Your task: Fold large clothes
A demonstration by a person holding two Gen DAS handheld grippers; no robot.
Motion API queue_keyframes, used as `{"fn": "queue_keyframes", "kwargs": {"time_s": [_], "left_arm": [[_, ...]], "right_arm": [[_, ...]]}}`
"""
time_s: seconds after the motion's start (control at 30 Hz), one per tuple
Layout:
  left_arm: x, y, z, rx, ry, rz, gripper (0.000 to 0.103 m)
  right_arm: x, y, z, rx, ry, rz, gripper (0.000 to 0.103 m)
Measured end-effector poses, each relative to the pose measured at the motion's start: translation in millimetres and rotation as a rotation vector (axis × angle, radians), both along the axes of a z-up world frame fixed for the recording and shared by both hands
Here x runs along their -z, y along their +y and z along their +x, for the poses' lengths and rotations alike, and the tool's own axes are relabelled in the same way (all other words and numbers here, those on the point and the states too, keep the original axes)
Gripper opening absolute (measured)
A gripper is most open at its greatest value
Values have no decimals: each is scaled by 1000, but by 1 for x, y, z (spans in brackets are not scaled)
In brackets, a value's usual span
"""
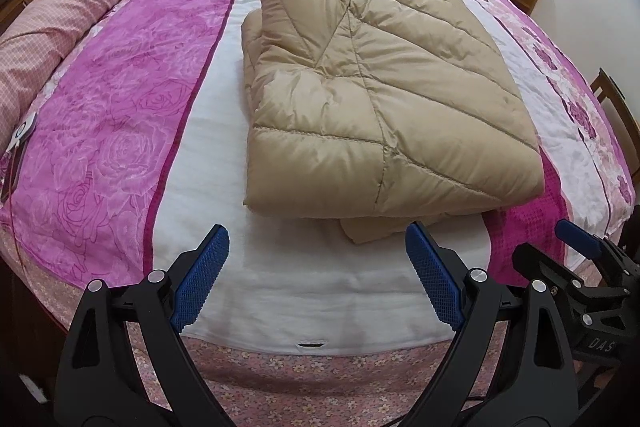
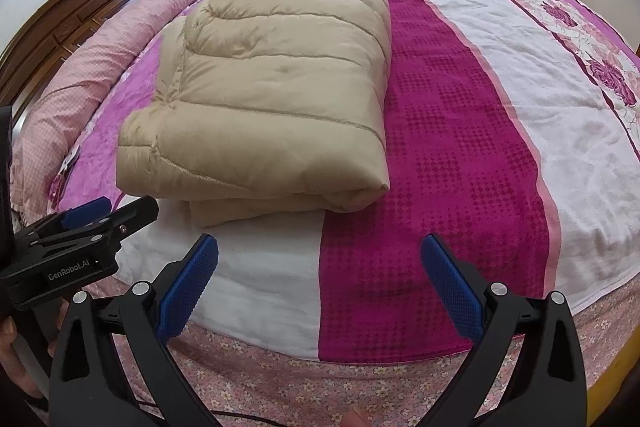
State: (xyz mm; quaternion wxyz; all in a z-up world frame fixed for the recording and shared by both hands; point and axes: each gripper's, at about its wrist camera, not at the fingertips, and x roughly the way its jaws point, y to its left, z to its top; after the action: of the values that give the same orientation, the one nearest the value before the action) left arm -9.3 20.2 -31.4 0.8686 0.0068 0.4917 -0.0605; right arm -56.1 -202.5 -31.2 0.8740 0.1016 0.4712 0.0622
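I see the bed (image 1: 120, 99) filling both views, its magenta, white and rose-print bedspread (image 2: 460, 147) carrying the folded tan quilted coat (image 1: 380, 99), which lies centre frame in the left wrist view and centre left in the right. Below it my left gripper (image 1: 316, 275) and right gripper (image 2: 320, 285) hang over the near bed edge, both spread wide with nothing between their blue pads (image 1: 202, 279).

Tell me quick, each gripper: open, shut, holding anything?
Left gripper: open, empty, short of the folded beige jacket.
Right gripper: open, empty, above the bedspread.
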Motion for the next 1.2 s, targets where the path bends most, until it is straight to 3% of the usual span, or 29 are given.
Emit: {"fn": "queue_keyframes", "kwargs": {"time_s": [1.2], "left_arm": [[6,-8,0,11,11,18,89]], "right_arm": [[1,-5,-2,25,6,12,97]]}}
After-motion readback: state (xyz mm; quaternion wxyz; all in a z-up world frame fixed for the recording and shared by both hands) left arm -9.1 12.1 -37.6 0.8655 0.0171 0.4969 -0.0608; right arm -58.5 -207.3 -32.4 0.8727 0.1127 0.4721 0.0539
